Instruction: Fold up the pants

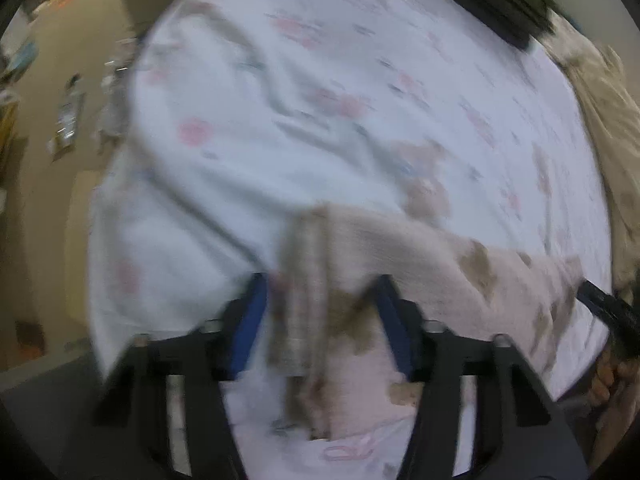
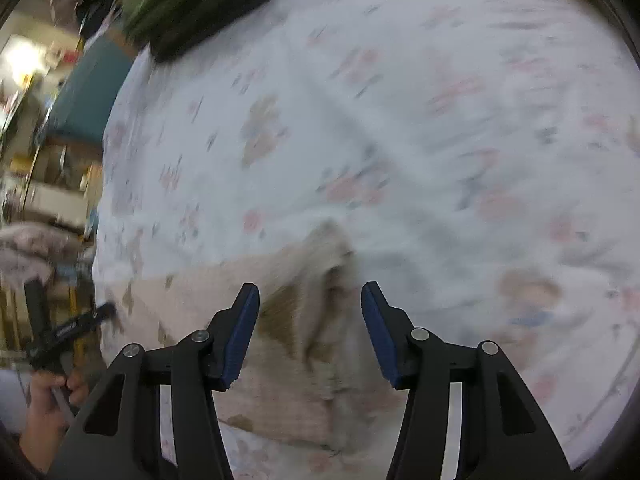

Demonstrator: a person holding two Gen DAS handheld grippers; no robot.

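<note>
Small pale pink pants [image 1: 408, 248] with brown patches lie on a white floral bedsheet [image 1: 304, 92], stretched sideways. My left gripper [image 1: 322, 292] is open, its blue pads either side of the pants' ribbed end. My right gripper [image 2: 310, 300] is open over the other end of the pants [image 2: 280, 372], its pads apart around a bunched brown-edged fold. The right gripper shows in the left wrist view [image 1: 608, 308] at the far right. The left gripper shows in the right wrist view [image 2: 72, 328] at the far left. Both views are motion-blurred.
A stack of folded dark green and black clothes [image 2: 200, 0] sits at the far edge of the bed. A beige garment [image 1: 608, 128] lies at the right edge. The bed's left edge [image 1: 116, 152] drops to a tan floor with clutter.
</note>
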